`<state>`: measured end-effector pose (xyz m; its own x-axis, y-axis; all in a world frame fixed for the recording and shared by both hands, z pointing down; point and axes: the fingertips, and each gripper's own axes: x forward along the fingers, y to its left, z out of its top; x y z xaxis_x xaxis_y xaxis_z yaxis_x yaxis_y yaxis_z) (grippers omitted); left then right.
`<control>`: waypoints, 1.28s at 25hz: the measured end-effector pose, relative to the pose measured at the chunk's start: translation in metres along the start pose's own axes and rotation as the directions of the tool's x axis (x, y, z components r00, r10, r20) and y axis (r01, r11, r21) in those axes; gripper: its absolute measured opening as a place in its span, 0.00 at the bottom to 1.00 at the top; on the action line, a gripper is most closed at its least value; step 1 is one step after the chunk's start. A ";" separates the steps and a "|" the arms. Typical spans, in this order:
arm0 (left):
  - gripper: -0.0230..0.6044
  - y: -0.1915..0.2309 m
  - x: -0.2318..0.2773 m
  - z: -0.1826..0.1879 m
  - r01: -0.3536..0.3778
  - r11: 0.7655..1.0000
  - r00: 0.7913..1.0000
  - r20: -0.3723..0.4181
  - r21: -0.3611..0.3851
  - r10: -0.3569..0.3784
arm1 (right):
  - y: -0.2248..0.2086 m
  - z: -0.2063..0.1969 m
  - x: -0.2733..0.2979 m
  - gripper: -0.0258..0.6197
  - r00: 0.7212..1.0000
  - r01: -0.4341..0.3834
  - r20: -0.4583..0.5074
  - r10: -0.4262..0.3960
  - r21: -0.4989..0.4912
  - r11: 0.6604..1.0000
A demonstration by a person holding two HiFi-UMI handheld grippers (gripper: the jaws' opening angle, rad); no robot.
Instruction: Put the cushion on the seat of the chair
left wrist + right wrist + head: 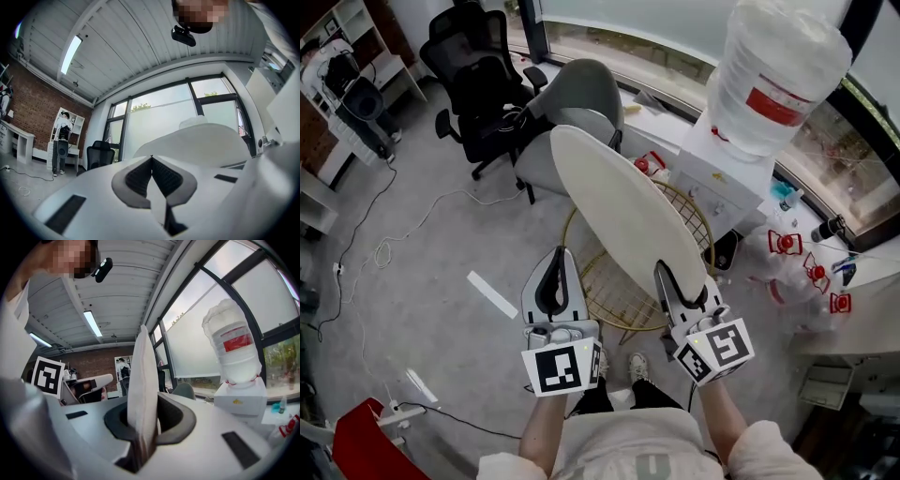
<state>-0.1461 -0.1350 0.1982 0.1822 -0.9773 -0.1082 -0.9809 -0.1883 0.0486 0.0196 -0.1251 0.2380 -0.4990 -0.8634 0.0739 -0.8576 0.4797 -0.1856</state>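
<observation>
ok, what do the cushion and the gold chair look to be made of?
Cushion: looks like off-white fabric over soft padding, matte. Its edge squashes thin where the right gripper pinches it.
Chair: seemingly metal wire with a shiny gold finish. Thin rods form an open, see-through seat and rim.

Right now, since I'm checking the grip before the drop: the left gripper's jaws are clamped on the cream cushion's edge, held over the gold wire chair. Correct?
Not quite. The right gripper is the one with its jaws clamped on the edge of the cream cushion, as the right gripper view shows. The left gripper has its jaws together on nothing. The cushion is indeed over the gold wire chair.
</observation>
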 end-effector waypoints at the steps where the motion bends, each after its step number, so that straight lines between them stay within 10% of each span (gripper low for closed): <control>1: 0.06 0.002 0.002 -0.012 -0.002 1.000 1.000 -0.021 -0.003 0.002 | -0.004 -0.011 0.004 0.12 1.000 -0.004 -0.014 0.005 0.027 1.000; 9: 0.06 0.028 0.036 -0.127 -0.001 1.000 0.993 -0.114 0.020 0.003 | -0.039 -0.129 0.042 0.12 0.985 -0.064 -0.129 0.115 0.350 0.935; 16: 0.06 0.028 0.020 -0.247 0.016 1.000 0.970 -0.244 0.023 -0.010 | -0.062 -0.257 0.043 0.12 0.962 0.000 -0.197 0.187 0.690 0.724; 27: 0.06 0.030 0.004 -0.339 -0.020 1.000 0.942 -0.335 -0.010 0.016 | -0.128 -0.366 0.036 0.12 0.915 0.227 -0.391 0.096 0.697 0.680; 32: 0.06 0.025 0.000 -0.357 -0.018 1.000 0.931 -0.364 -0.009 0.014 | -0.150 -0.404 0.028 0.12 0.838 0.390 -0.546 0.002 0.602 0.697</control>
<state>-0.1461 -0.1748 0.5534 0.1809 -0.9481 0.2615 -0.9834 -0.1713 0.0592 0.0838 -0.1584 0.6635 -0.4882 -0.6375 0.5960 -0.7171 -0.0962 -0.6903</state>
